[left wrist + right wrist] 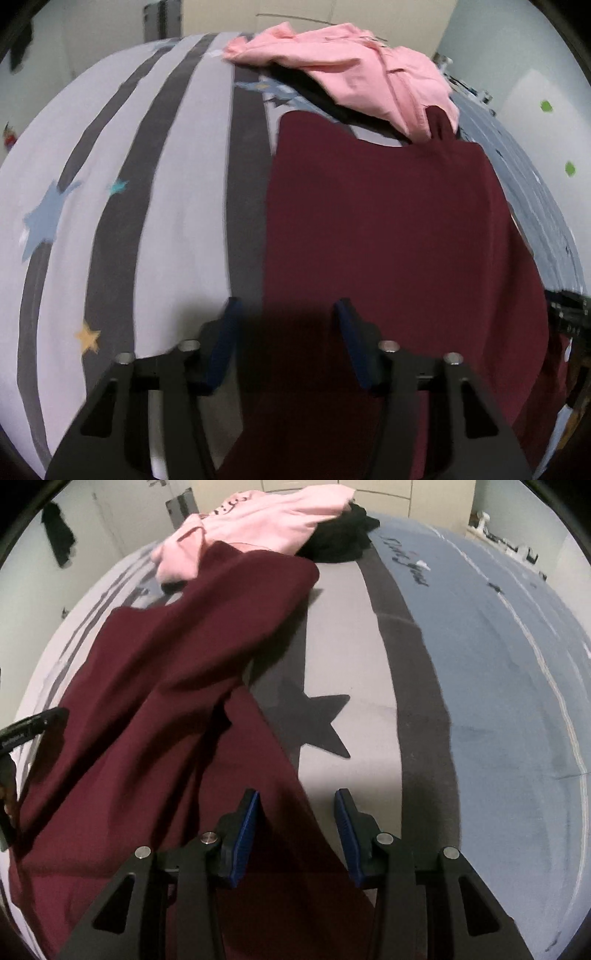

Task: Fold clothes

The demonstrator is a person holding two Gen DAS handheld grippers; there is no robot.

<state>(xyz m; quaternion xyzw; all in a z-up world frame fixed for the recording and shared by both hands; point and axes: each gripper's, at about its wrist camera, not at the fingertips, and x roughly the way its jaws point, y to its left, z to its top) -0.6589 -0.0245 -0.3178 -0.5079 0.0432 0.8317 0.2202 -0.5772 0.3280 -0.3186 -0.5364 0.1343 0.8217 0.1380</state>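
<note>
A dark maroon garment [388,229] lies spread flat on the bed, with one long part [166,686] reaching toward the far end. My left gripper [288,306] hovers over the garment's left edge, jaws apart with no cloth between the pads. My right gripper [297,797] stands open above the garment's right edge; the cloth passes under the left finger [247,830] and nothing is pinched. A black piece of the other gripper [29,727] shows at the left border of the right wrist view.
A crumpled pink garment [351,66] lies at the bed's far end on top of a black one [343,539]. The bedspread [177,184] is grey and white striped with stars, and blue on the right side [498,672]. Walls and a cabinet stand behind.
</note>
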